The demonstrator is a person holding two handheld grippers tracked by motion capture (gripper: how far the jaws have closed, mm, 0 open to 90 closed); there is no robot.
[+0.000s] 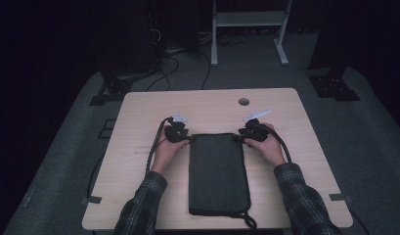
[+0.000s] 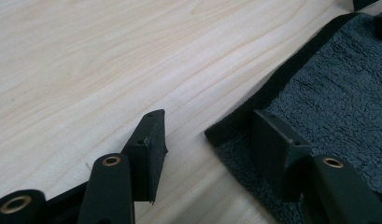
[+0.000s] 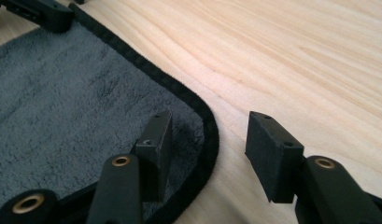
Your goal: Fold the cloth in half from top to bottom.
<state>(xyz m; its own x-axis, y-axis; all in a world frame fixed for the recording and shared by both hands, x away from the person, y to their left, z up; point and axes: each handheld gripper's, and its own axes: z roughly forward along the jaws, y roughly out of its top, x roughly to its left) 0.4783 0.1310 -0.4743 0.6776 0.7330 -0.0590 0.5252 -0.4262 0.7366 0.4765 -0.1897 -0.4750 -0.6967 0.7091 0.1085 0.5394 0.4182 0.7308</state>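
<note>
A dark grey terry cloth (image 1: pixel 218 171) with black edging lies flat along the middle of the wooden table (image 1: pixel 207 105), a cord loop (image 1: pixel 247 220) at its near right corner. My left gripper (image 1: pixel 188 139) is at the cloth's far left corner and my right gripper (image 1: pixel 240 139) at its far right corner. In the left gripper view the left gripper (image 2: pixel 209 128) stands open astride the corner of the cloth (image 2: pixel 338 93), one jaw over the fabric, one over bare wood. The right gripper (image 3: pixel 212 126) straddles the edge of the cloth (image 3: pixel 62 93) the same way, open.
A round cable hole (image 1: pixel 243 101) sits in the table near its far edge. Bare wood lies to both sides of the cloth. Beyond the table, cables run across the grey floor and a white frame (image 1: pixel 249 29) stands at the back.
</note>
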